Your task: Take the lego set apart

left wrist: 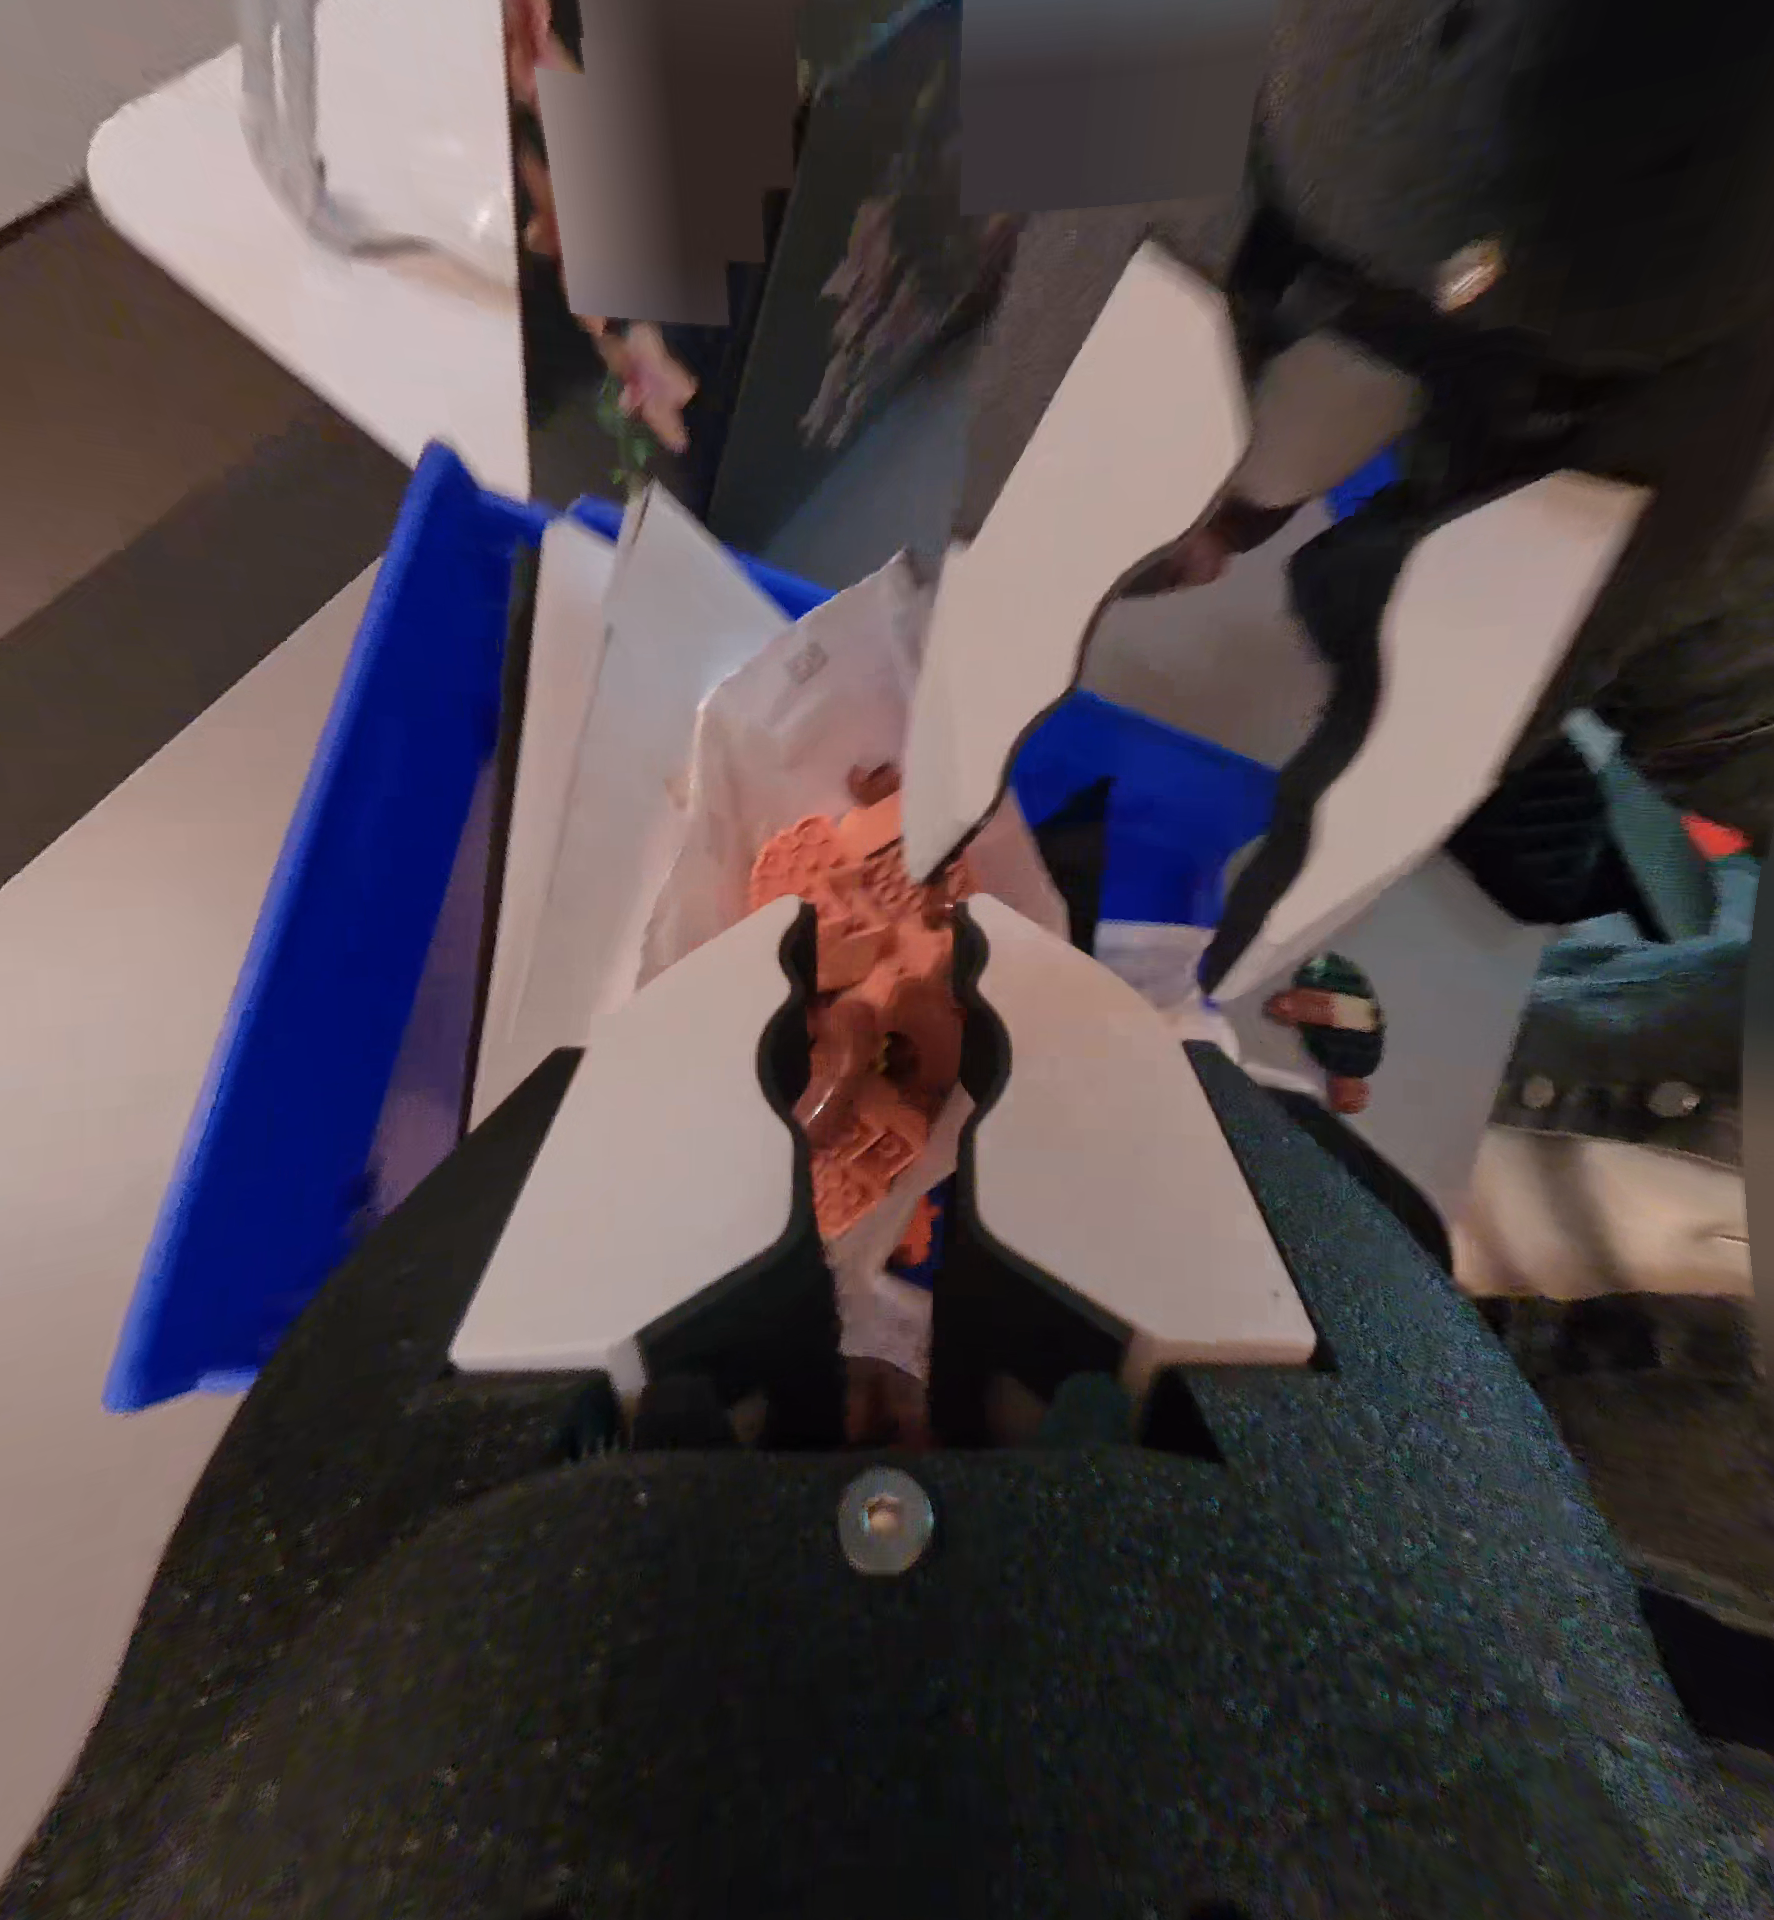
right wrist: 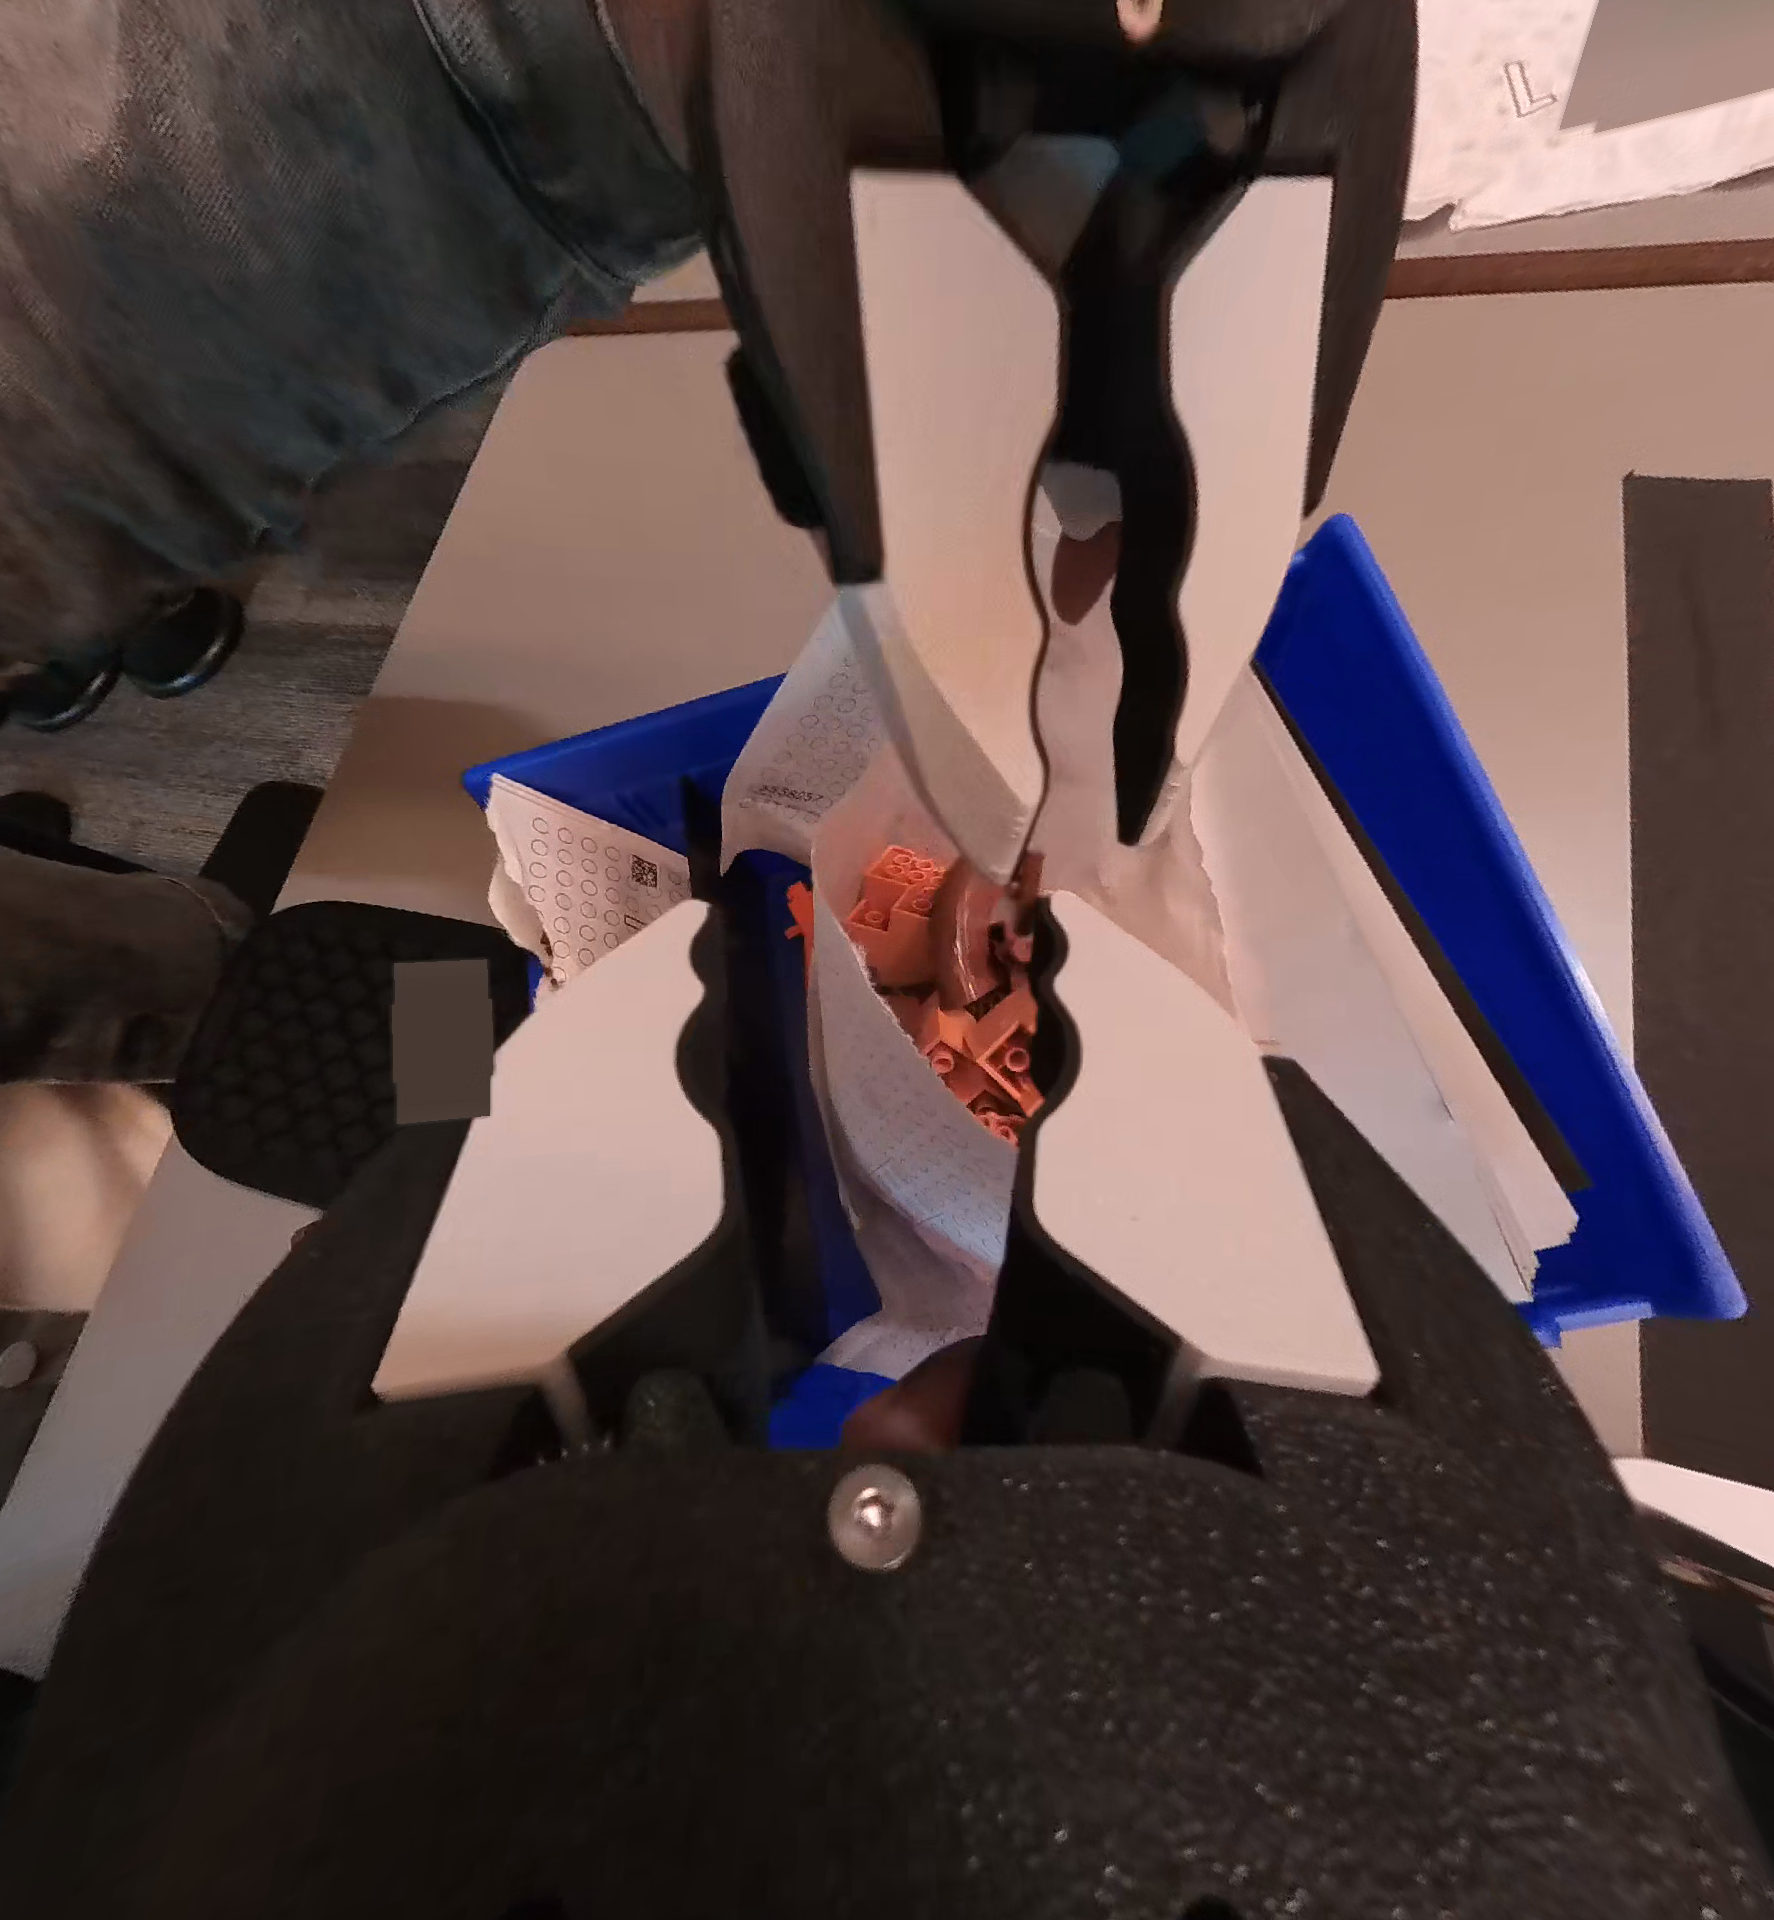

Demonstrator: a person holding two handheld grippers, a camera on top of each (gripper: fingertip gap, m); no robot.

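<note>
A bin (right wrist: 1465,852) sits on the desk (right wrist: 592,582), near its edge. Inside the bin stands an open paper bag (right wrist: 914,1132) holding loose bricks (right wrist: 976,1029), with flat sheets (right wrist: 1382,1049) leaning along one bin wall and another bag (right wrist: 582,883) at the opposite corner.

You work over a pale table (right wrist: 592,488) with a dark brown edge strip (right wrist: 1589,272). A blue bin (right wrist: 1506,862) sits directly on it, tilted across your view. A black strip (right wrist: 1704,935) lies flat on the top just beside the bin. In the left wrist view, the table (left wrist: 83,1091) runs along the bin (left wrist: 270,1039).
</note>
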